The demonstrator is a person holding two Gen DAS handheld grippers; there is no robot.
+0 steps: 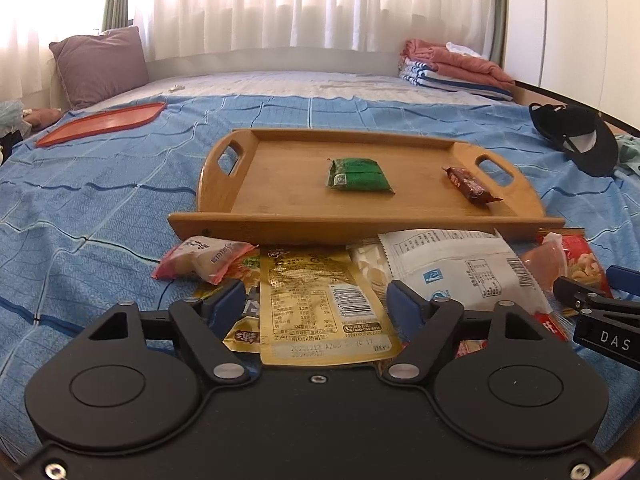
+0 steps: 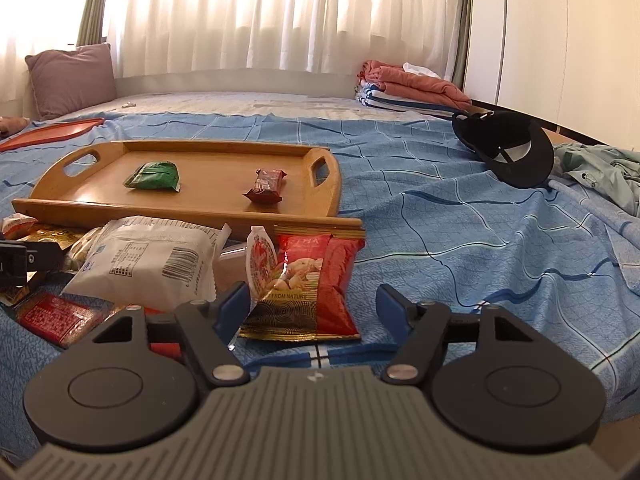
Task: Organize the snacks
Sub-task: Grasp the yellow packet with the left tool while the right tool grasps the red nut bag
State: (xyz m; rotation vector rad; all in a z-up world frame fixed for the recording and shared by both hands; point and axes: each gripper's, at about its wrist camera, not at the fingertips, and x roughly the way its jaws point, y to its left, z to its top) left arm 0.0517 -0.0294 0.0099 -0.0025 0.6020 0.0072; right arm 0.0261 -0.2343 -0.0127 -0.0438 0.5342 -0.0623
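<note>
At the upper left of the left wrist view an orange tray [image 1: 102, 124] lies flat on the blue bedspread [image 1: 100, 208], with a purple pillow [image 1: 100, 66] behind it. In the middle stands the wooden tray [image 1: 280, 192]; it holds a green packet [image 1: 357, 175] near its centre and a dark red bar [image 1: 470, 185] close to its right handle. Just below the tray's front edge lies the heap of snacks: a pink packet [image 1: 204, 260] on the left, then a gold packet [image 1: 324, 300], then a white packet [image 1: 460, 264]. The left gripper [image 1: 318, 300] stands with its blue fingers [image 1: 226, 304] on both sides of the gold packet; I cannot tell if they touch it. At the far right lies a black cap [image 1: 580, 140].

In the right wrist view, the right gripper [image 2: 314, 312] at the lower centre is released, and a red nut packet [image 2: 316, 284] lies between its fingers, apart from the right one.
</note>
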